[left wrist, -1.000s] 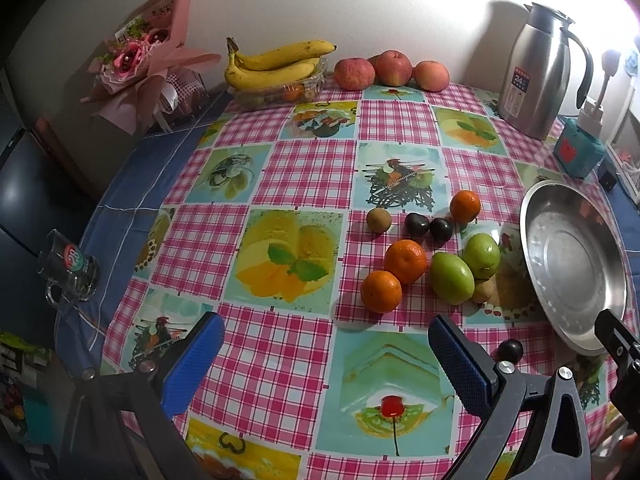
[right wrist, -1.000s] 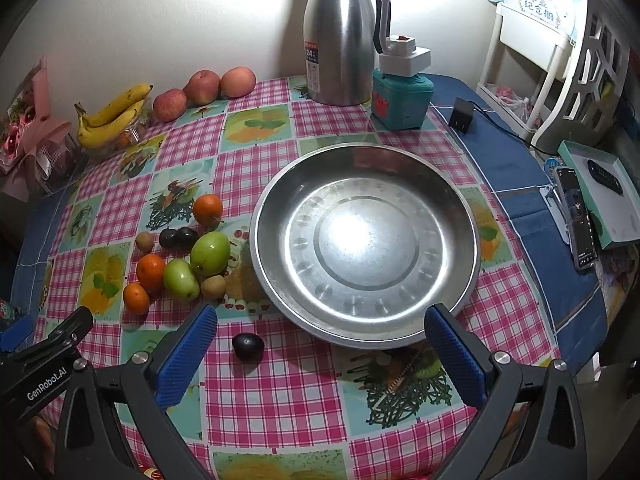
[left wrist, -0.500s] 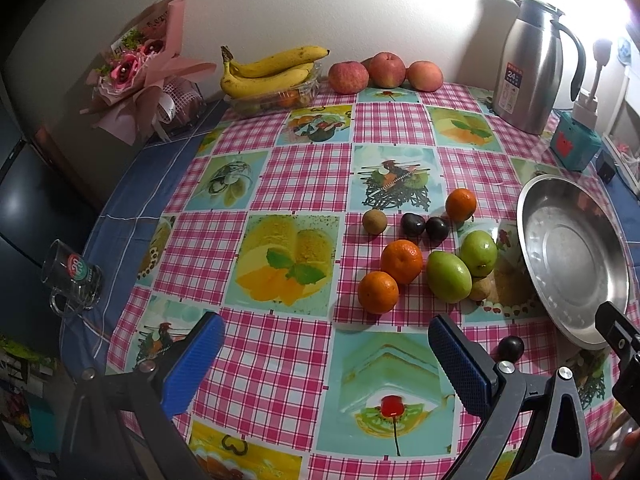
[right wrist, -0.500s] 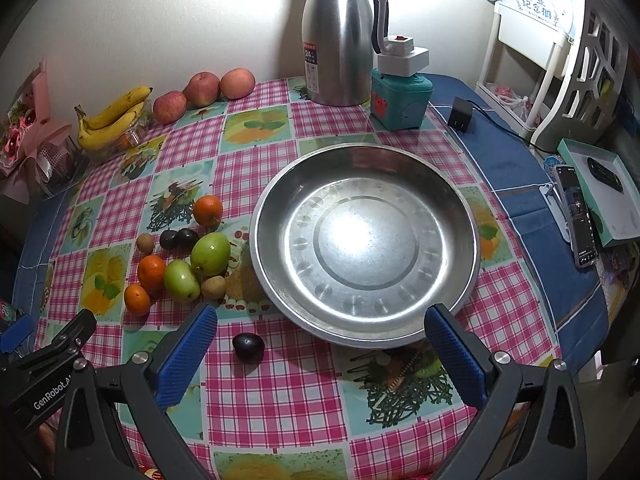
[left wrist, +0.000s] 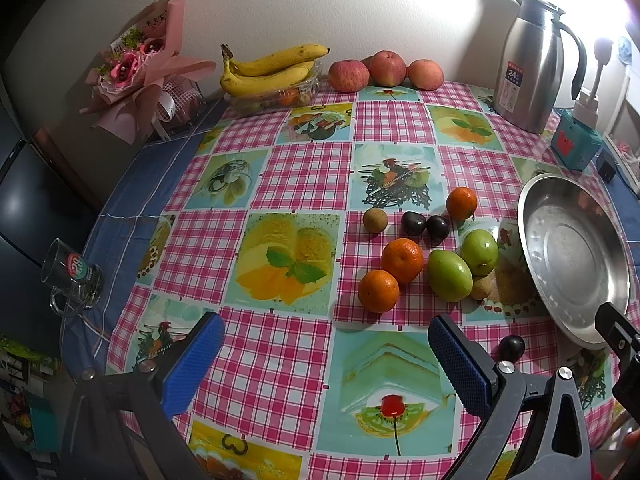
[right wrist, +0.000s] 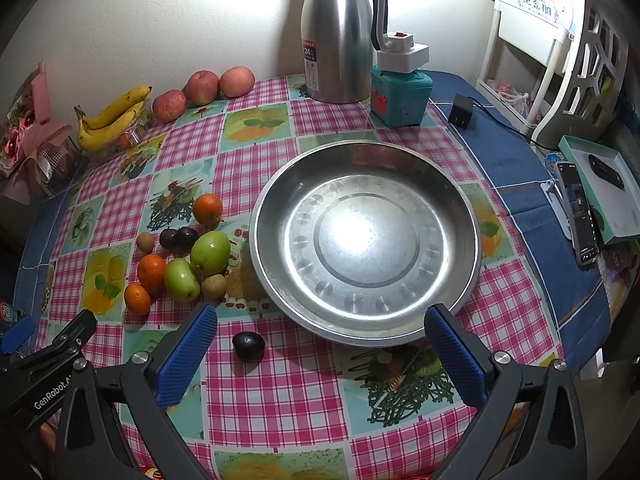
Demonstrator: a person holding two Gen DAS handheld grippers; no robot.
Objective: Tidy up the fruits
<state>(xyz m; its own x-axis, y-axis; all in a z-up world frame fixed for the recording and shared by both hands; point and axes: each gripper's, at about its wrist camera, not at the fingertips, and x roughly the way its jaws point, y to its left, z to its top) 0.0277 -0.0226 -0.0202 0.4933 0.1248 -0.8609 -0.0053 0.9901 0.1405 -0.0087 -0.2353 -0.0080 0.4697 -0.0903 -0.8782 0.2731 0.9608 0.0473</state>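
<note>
Drifted slightly back on left gripper (left wrist: 326, 354), both claws gaping and empty; fruit cluster (left wrist: 424, 256) just beside bare steel dish (right wrist: 366, 240); best start: square right gripper (right wrist: 320, 356) over lone dark plum (right wrist: 248, 345).

small fruits (right wrist: 180, 248) cluster left of the dish (right wrist: 280, 184), perhaps touching it.

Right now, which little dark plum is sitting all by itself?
The dark plum nearest the right gripper, alone in front of the metal dish. The other two plums touch, beside the oranges.
</note>
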